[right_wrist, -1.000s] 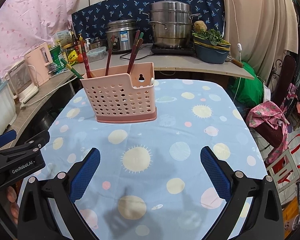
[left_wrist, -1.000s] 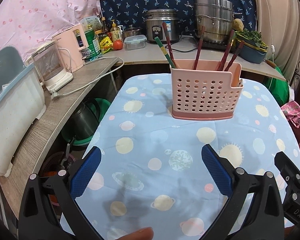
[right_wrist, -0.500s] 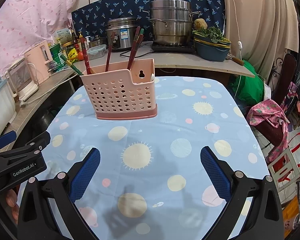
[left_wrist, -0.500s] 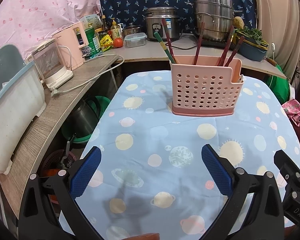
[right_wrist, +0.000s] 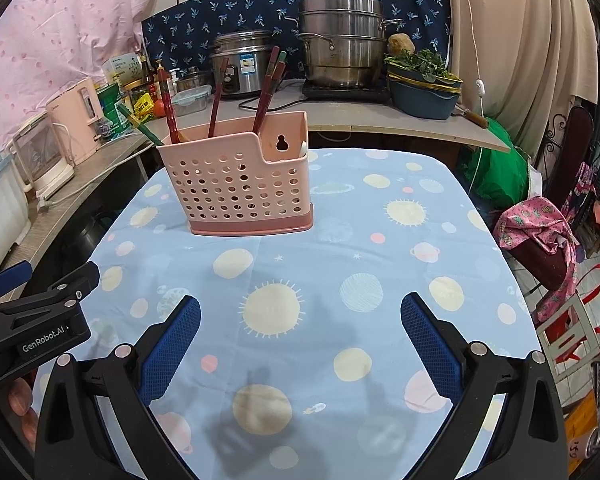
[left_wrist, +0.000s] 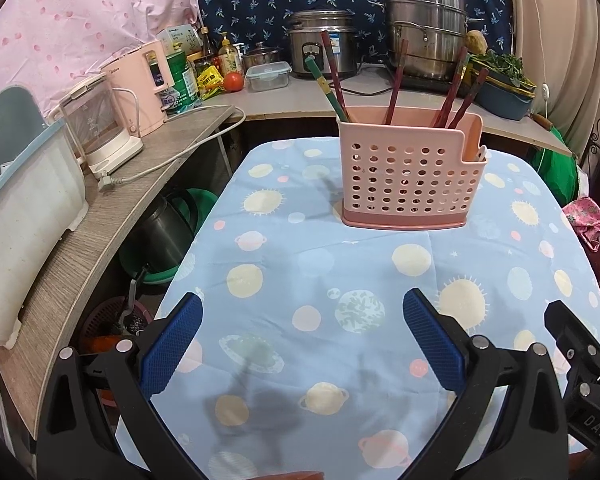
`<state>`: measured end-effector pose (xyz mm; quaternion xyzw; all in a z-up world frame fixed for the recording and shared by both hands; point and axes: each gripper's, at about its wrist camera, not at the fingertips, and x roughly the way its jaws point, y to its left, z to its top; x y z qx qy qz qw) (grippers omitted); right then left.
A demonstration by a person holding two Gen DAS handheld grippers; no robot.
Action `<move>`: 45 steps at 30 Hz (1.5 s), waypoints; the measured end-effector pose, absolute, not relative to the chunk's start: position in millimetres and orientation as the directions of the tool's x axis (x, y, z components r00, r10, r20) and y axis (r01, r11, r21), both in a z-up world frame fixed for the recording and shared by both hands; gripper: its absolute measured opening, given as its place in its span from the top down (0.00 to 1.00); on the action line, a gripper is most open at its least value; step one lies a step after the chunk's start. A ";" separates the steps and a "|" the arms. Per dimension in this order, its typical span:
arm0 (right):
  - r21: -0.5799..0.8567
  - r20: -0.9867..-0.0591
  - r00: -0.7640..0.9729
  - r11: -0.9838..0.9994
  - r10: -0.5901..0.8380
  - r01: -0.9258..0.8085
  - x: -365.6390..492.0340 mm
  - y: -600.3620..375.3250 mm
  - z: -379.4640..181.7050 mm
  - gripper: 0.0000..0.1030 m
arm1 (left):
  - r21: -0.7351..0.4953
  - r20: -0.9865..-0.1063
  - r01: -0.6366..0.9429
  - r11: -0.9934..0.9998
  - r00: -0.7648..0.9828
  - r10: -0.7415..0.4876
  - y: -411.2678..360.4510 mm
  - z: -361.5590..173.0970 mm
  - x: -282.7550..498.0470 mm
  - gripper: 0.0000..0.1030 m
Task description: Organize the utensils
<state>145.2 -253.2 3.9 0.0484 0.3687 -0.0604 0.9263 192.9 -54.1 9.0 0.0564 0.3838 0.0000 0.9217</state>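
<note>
On the table [left_wrist: 260,264], toward its far end, the pink utensil holder [left_wrist: 410,178] stands upright with the chopsticks [left_wrist: 394,82] leaning out of its larger compartment, and over the last second it has come to sit a little lower and nearer in both my views, so I am easing both claws forward and up. Both the left claw [left_wrist: 300,334] and the right claw [right_wrist: 300,334] hang wide apart and empty above the planet-print cloth, well short of the holder. With no loose utensil visible on the cloth, I judge the sorting is essentially finished, or the next piece lies out of view.
</note>
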 end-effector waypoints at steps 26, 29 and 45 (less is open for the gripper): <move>0.045 -0.692 0.717 0.988 -0.078 0.150 146.3 -254.3 0.9 0.06 | 0.106 -0.706 0.043 0.993 0.707 0.045 -53.4 6.9 194.3 0.07; 0.045 -0.692 0.717 0.987 -0.079 0.152 146.1 -255.2 -1.7 0.06 | 0.106 -0.706 0.042 0.993 0.707 0.046 -53.2 6.6 194.4 0.07; 0.011 -0.676 0.729 0.988 -0.107 0.155 145.0 -254.0 -2.2 0.06 | 0.105 -0.703 0.048 0.993 0.710 0.040 -50.6 2.8 191.4 0.07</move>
